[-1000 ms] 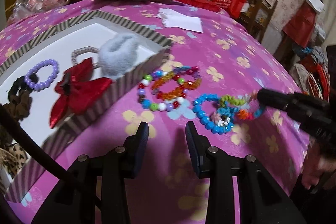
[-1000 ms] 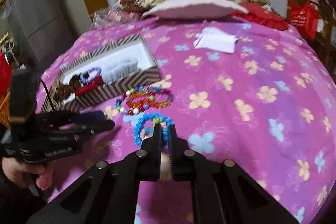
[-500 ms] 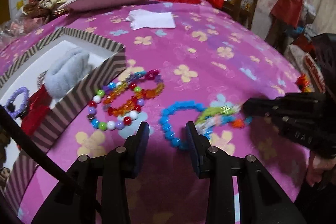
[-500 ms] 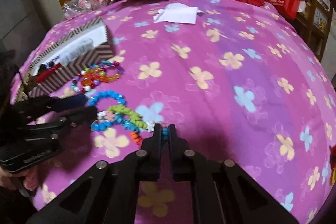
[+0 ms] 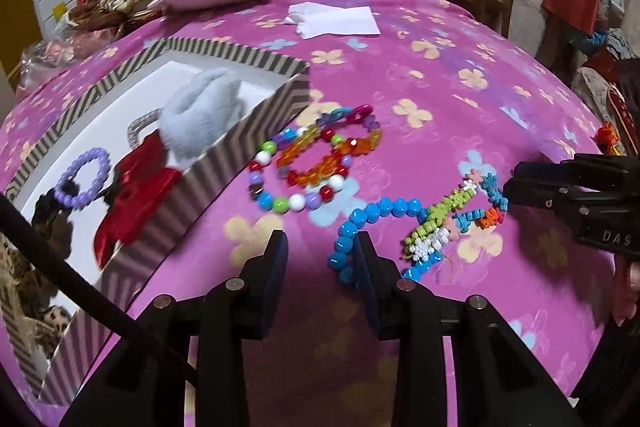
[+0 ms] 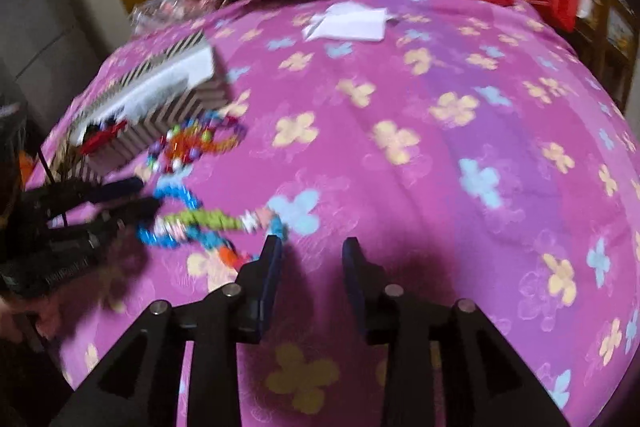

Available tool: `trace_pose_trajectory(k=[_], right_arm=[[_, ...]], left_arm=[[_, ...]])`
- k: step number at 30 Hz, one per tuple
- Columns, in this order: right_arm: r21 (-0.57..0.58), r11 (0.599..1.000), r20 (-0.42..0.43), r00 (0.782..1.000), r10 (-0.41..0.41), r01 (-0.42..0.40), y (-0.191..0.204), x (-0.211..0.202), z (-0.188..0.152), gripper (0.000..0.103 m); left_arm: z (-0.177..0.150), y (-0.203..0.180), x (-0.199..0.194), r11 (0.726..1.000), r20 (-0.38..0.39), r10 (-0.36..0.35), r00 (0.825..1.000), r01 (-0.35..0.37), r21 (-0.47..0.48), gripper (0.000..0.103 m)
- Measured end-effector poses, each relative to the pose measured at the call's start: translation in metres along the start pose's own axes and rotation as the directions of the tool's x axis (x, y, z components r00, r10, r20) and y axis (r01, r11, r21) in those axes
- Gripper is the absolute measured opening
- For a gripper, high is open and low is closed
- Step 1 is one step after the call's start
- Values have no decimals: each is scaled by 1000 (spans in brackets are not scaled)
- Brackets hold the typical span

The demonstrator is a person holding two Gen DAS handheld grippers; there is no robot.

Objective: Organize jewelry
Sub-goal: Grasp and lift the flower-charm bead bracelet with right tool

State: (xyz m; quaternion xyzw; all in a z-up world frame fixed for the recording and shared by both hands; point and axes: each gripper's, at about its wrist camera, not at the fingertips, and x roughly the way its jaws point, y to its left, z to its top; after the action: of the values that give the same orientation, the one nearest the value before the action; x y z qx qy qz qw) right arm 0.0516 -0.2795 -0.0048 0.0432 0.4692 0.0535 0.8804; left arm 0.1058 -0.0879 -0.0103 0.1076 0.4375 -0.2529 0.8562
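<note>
Left wrist view: left gripper [image 5: 320, 247] has jaws parted moderately wide, nothing between them. It hovers low over the pink flower-print bedspread [image 5: 440, 75]. The blue round-bead bracelet [image 5: 372, 223] lies just ahead and slightly right; its near-left curve touches or overlaps the right jaw tip, cannot tell which. Tangled with it, a green, white and orange flat-bead bracelet [image 5: 444, 219] stretches from near-centre out to far right, long axis running diagonally toward the right gripper [image 5: 516, 187], which enters from the right edge. A cluster of mixed-colour bead bracelets [image 5: 316, 163] sits farther ahead, just beside the striped cardboard box [image 5: 208, 183] on the left. Inside the box: a lilac bead bracelet [image 5: 82, 179], a red satin bow [image 5: 136, 195], a grey fluffy scrunchie [image 5: 200, 115]. White folded paper [image 5: 336, 21] lies far off, well apart.

Right wrist view, blurred: right gripper [image 6: 312, 251] jaws spread wide and empty. The green flat-bead strand [image 6: 204, 221] lies to the left of the jaws, its right end just beside the left jaw tip, not between the jaws. Blue bracelet [image 6: 176, 195] sits farther left, near the left gripper [image 6: 132, 199]. Striped box [image 6: 160, 107] is far left.

Judgement: the tangled pair lies between both grippers, long axis joining them; the left one looks nearer to the blue loop, which needs a small shift right to straddle. Snag risk: lifting one bracelet probably drags the other.
</note>
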Motion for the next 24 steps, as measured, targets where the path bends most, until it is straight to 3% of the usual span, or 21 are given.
trace_pose_trajectory(k=[6, 9, 13, 16, 17, 18, 21, 24], right_arm=[[-28, 998, 52, 997, 57, -55, 10, -7, 5, 33], [-100, 995, 11, 1000, 8, -7, 25, 9, 8, 33], [-210, 976, 37, 998, -58, 65, 47, 16, 6, 34], [-200, 979, 29, 999, -34, 39, 46, 17, 6, 22], [-205, 978, 29, 999, -44, 49, 46, 18, 6, 10], [-211, 976, 29, 998, -56, 61, 48, 18, 5, 7], [-188, 981, 35, 998, -49, 54, 45, 16, 4, 7], [-164, 984, 113, 992, -50, 68, 43, -3, 6, 7]], left_arm=[[-2, -3, -1, 1000, 13, 9, 1000, -10, 12, 36], [-2, -4, -1, 1000, 16, 10, 1000, -10, 14, 36], [-3, -4, -1, 1000, 25, 12, 1000, -13, 13, 37], [-3, -4, 0, 1000, 34, 11, 999, -11, 12, 40], [-4, -5, 0, 1000, 37, 11, 999, -12, 14, 43], [-4, -5, 0, 1000, 40, 13, 999, -13, 16, 46], [-3, -5, 0, 1000, 39, 13, 999, -14, 10, 50], [-3, -6, 1, 1000, 38, 11, 999, -11, 14, 52]])
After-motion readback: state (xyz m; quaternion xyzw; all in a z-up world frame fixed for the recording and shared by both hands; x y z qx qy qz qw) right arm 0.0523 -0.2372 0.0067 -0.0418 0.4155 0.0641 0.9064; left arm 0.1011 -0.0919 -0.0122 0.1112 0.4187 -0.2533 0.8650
